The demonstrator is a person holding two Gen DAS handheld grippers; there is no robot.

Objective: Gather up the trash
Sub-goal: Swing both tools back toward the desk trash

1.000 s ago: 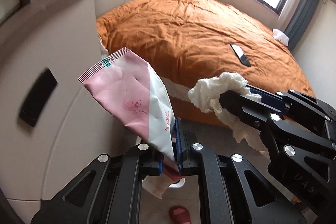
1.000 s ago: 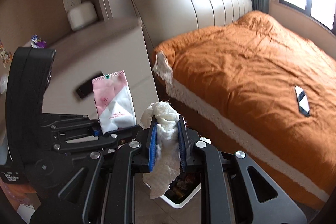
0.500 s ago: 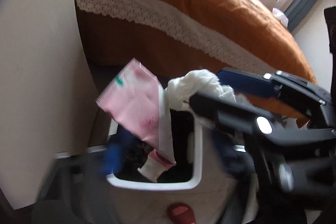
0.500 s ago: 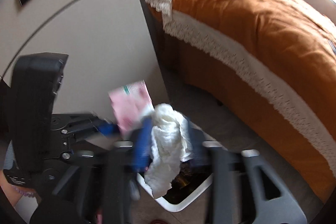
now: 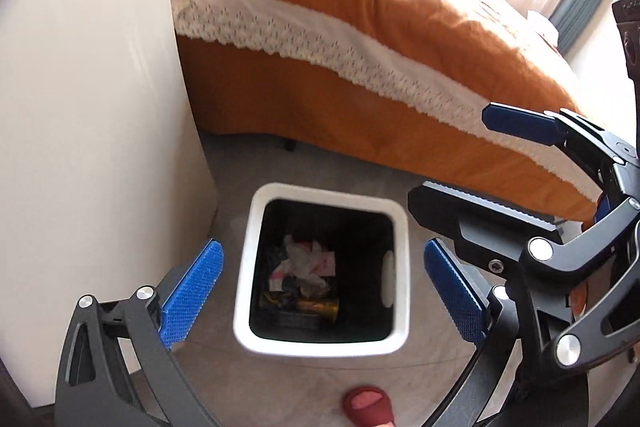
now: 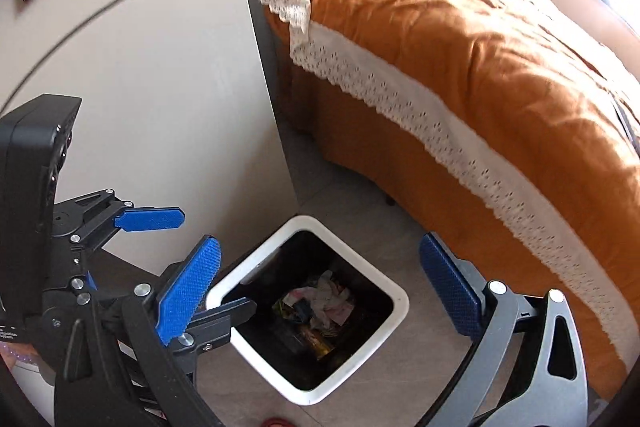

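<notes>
Hanging over the white-rimmed trash bin [image 5: 400, 267], the left claw [image 5: 320, 291] stood spread wide with nothing between its blue pads; its jaws had just been opening. The right claw [image 6: 316, 291] was likewise splayed and empty, its jaws too having just opened, and it hovered beside the left one above the same bin. Crumpled tissue and a pink wrapper [image 5: 306, 263] lay inside on the other rubbish. The bin stood on the floor between the cream nightstand [image 5: 80, 107] and the orange-covered bed [image 5: 380, 27]
</notes>
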